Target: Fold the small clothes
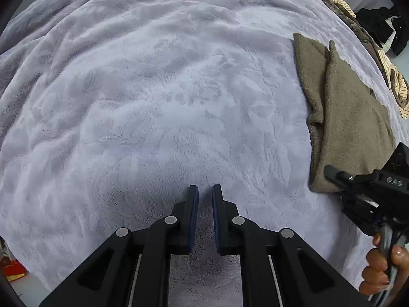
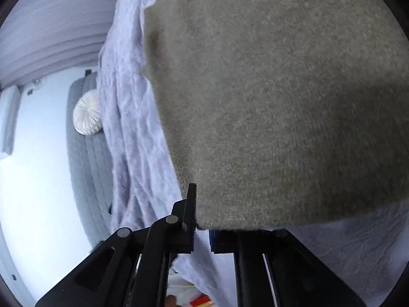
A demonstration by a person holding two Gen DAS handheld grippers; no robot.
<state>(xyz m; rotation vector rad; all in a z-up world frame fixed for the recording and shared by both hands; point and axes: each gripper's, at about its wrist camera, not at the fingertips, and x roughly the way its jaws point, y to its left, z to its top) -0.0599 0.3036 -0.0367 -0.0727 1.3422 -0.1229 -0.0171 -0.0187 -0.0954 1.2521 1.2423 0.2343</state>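
Hovering over the pale lilac blanket (image 1: pixel 158 97), the left gripper (image 1: pixel 205 192) has its two blue-padded fingers nearly together, a narrow gap between them and nothing held. Over at three o'clock in the left wrist view lies the brown cloth (image 1: pixel 350 117), folded over on itself with one layer on top of another, its near end at about four o'clock. The right gripper (image 1: pixel 332 172) reaches in at that near end, the person's right hand (image 1: pixel 383 268) wrapped round its handle at five o'clock. In the right wrist view the brown cloth (image 2: pixel 281 102) fills everything from twelve to four o'clock, its corner draped across the right gripper (image 2: pixel 202 212); one finger (image 2: pixel 191 204) shows on the left, the other is hidden under the fabric, so I cannot tell whether it is pinching the corner. A heap of striped and dark clothes (image 1: pixel 378 33) sits at two o'clock, beyond the brown cloth. A round white cushion (image 2: pixel 87 113) shows at nine o'clock
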